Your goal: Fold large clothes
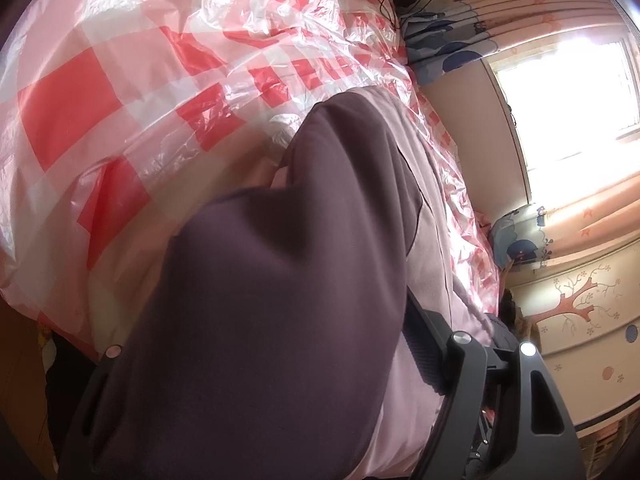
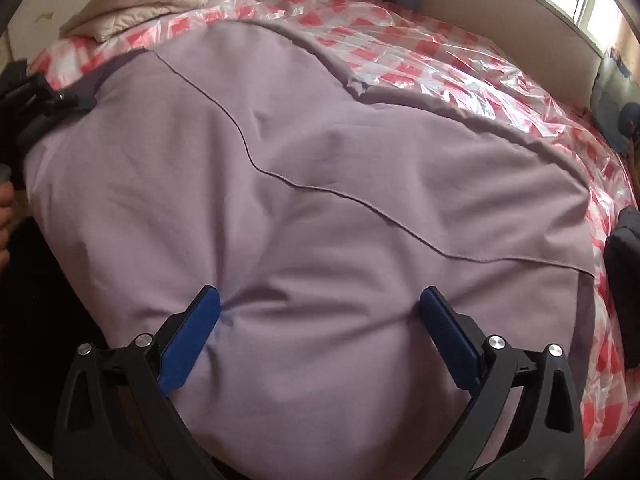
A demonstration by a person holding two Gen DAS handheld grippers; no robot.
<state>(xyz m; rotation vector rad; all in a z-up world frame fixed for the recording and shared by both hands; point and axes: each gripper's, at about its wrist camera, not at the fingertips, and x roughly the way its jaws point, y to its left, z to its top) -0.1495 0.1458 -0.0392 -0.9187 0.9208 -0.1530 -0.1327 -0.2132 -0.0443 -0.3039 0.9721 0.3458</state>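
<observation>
Two hand-held grippers are seen: right hand-held gripper (image 2: 320, 336) is spread, pads pressed onto the lilac garment (image 2: 280, 184) laid on the bed's checked plastic sheet (image 2: 460, 64) (likely smoothing); left hand-held gripper (image 1: 280, 360) is draped, state cannot be told.

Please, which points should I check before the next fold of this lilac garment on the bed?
1. Right tool open, over the lilac garment: ok.
2. Left tool free of fabric: cannot tell, dark fabric drapes over it.
3. Garment flat: not ok, puckers between the right tool's pads.
4. Garment's near edge on the checked plastic sheet: cannot tell, hidden.
5. Beige cloth off the garment: ok.
</observation>
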